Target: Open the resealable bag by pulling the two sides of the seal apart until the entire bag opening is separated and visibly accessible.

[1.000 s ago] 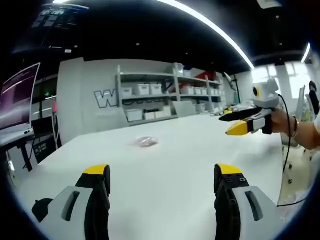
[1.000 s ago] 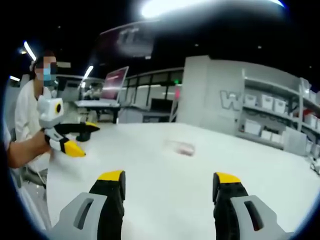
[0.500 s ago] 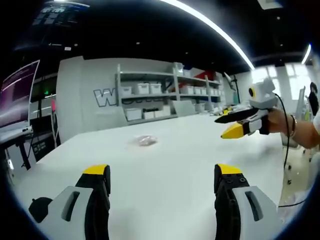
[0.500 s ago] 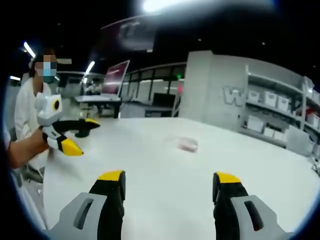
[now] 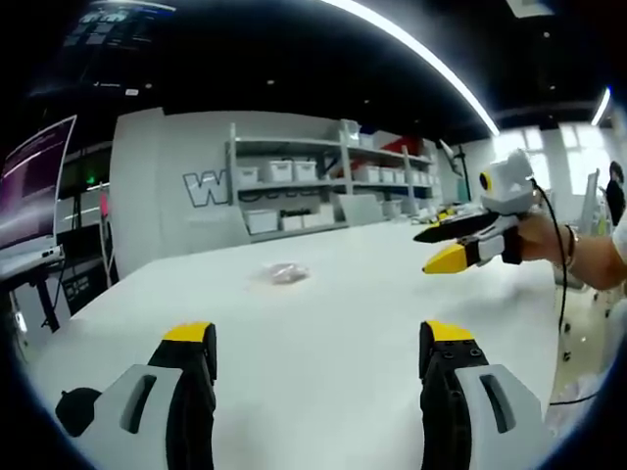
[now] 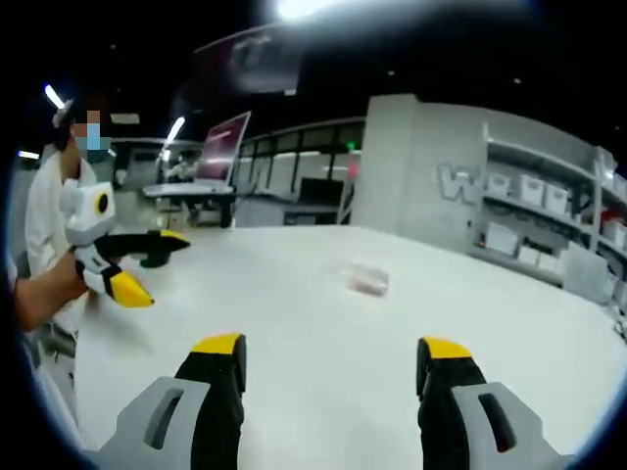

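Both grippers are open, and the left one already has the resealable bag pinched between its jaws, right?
Not quite. Both grippers are open, but the left gripper holds nothing: in the left gripper view the resealable bag lies on the white table, well ahead of its jaws.

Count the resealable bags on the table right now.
1. A small clear resealable bag lies flat on the white table, ahead of both open grippers and untouched. In the right gripper view it sits mid-table. Nothing on the table could hide another.

White table (image 5: 323,323), grey wall shelves (image 5: 323,181) holding white bins (image 5: 279,174), glowing monitor (image 5: 34,186) at the left, ceiling strip light (image 5: 411,49)
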`<state>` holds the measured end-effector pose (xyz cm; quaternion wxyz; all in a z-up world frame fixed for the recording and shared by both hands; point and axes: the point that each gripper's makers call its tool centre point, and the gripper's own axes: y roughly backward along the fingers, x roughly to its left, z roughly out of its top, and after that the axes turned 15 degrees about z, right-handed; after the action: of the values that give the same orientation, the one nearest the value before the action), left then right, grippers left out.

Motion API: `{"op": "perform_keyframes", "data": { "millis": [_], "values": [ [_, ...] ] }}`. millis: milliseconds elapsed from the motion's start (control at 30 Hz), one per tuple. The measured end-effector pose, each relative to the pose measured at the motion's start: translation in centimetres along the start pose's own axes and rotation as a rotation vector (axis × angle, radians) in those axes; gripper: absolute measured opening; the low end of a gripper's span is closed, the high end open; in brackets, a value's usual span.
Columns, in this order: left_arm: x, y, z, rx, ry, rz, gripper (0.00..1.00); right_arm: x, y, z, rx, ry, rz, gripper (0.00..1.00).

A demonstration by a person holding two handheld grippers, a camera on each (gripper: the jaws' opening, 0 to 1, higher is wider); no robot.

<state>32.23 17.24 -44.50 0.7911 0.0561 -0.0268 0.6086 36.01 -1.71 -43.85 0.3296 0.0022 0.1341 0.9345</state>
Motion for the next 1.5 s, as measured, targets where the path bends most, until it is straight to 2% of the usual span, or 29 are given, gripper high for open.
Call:
{"op": "perform_keyframes", "data": {
  "millis": [500, 867, 1500],
  "values": [
    [0.4, 0.0, 0.0, 0.003, 0.001, 0.016, 0.85, -0.9, -1.5, 0.4, 0.003, -0.011, -0.001, 0.7],
    [0.6, -0.3, 0.3, 0.0, -0.006, 0.029, 0.86, -1.3, -1.8, 0.2, 0.006, -0.019, -0.002, 0.7],
    [0.5, -0.1, 0.1, 0.001, -0.01, 0.019, 0.85, -2.3, -4.0, 0.2, 0.041, 0.006, -0.002, 0.68]
  ]
}}
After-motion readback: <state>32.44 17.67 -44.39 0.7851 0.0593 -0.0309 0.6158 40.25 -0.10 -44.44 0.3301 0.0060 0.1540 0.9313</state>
